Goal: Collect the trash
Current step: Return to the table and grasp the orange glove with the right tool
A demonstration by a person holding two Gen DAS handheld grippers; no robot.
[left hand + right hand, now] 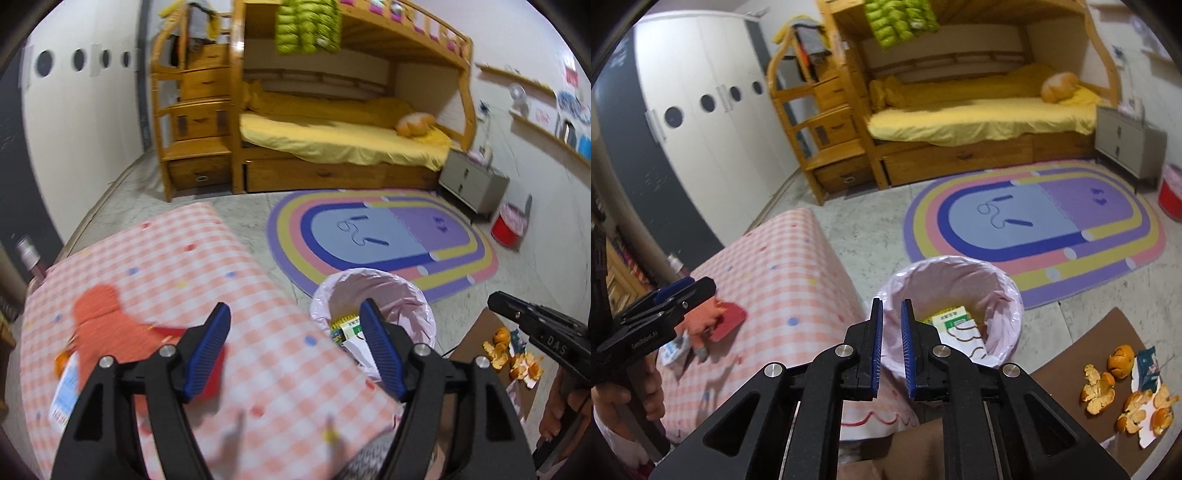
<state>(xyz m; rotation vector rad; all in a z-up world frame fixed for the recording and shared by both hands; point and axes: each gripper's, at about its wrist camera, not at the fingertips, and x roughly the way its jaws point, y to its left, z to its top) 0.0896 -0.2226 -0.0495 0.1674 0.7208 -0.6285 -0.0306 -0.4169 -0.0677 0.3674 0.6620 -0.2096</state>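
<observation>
Behind everything stood a wooden bunk bed (979, 110) with yellow bedding. Near it on the floor, a pink-lined trash bin (1008, 295) held cartons, right of the checked pink cloth (783, 280). Orange peels (1108, 387) lay further right. Left gripper (295, 350) was spread wide, empty; right gripper (891, 350) nearly pressed together, pinching nothing.
</observation>
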